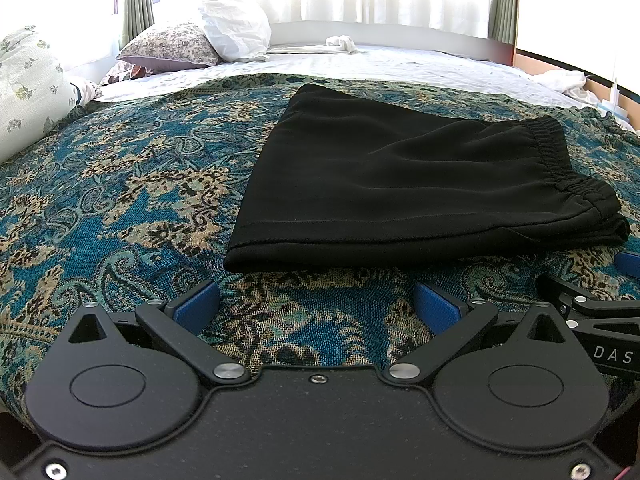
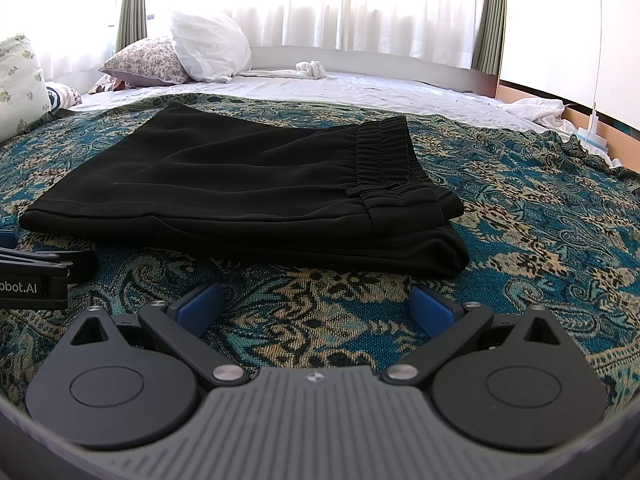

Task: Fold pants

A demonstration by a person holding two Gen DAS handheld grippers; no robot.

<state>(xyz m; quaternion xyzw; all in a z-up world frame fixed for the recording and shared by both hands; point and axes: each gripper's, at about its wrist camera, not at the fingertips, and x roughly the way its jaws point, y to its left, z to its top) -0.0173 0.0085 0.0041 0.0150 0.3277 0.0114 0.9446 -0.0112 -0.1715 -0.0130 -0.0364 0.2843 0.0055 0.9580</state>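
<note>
The black pants lie folded into a compact stack on the blue patterned bedspread, elastic waistband on the right side. They also show in the right wrist view. My left gripper is open and empty, low over the bedspread just in front of the stack's near edge. My right gripper is open and empty, also just in front of the stack, near its waistband corner. The right gripper shows at the right edge of the left wrist view; the left one at the left edge of the right wrist view.
Pillows lie at the far left of the bed. A white sheet covers the far half, with a crumpled white cloth by the curtained window. More white cloth lies at the right edge.
</note>
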